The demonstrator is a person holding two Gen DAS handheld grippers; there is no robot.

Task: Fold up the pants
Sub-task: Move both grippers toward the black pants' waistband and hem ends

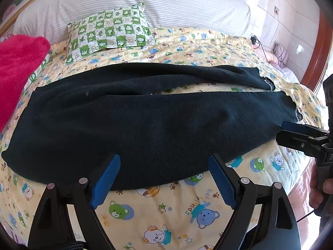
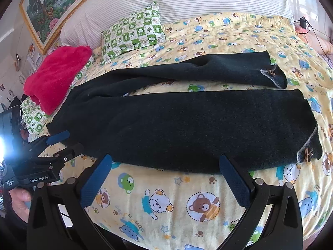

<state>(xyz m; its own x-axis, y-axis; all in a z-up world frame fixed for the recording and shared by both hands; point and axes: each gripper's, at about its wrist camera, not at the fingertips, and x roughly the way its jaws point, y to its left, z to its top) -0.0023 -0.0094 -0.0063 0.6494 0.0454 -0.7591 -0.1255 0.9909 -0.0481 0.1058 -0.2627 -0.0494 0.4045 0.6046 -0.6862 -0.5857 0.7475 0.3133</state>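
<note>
Pants (image 1: 145,116) of dark knit lie spread sideways across a yellow bedspread (image 1: 166,204) printed with cartoon bears. In the left wrist view the waist end sits at the left and the two legs run out to the right, the nearer leg lying flat and wide, the farther one narrower and rumpled, with a strip of bedspread showing between them. The left gripper (image 1: 164,179) hangs just over the near edge of the pants, its blue-padded fingers (image 1: 106,181) spread well apart with nothing between them. At the right edge the right gripper (image 1: 289,133) shows side-on beside the cuff of the near leg; from here I cannot tell how its jaws stand. Beyond the pants lie a green checked pillow (image 1: 108,31), a red fleece blanket (image 1: 18,66) at the left, and a striped white headboard cushion (image 1: 135,2).

In the right wrist view the pants (image 2: 197,129) fill the middle, cuffs at the right, each with a small brown bow. The right gripper (image 2: 166,179) sits over the bedspread (image 2: 166,208) just short of the near leg's edge, jaws wide apart and holding nothing. The left gripper (image 2: 62,143) appears at the left, near the waist end, also parted. The pillow (image 2: 133,31) and red blanket (image 2: 56,75) lie behind, and a framed landscape painting (image 2: 56,2) hangs on the wall above.
</note>
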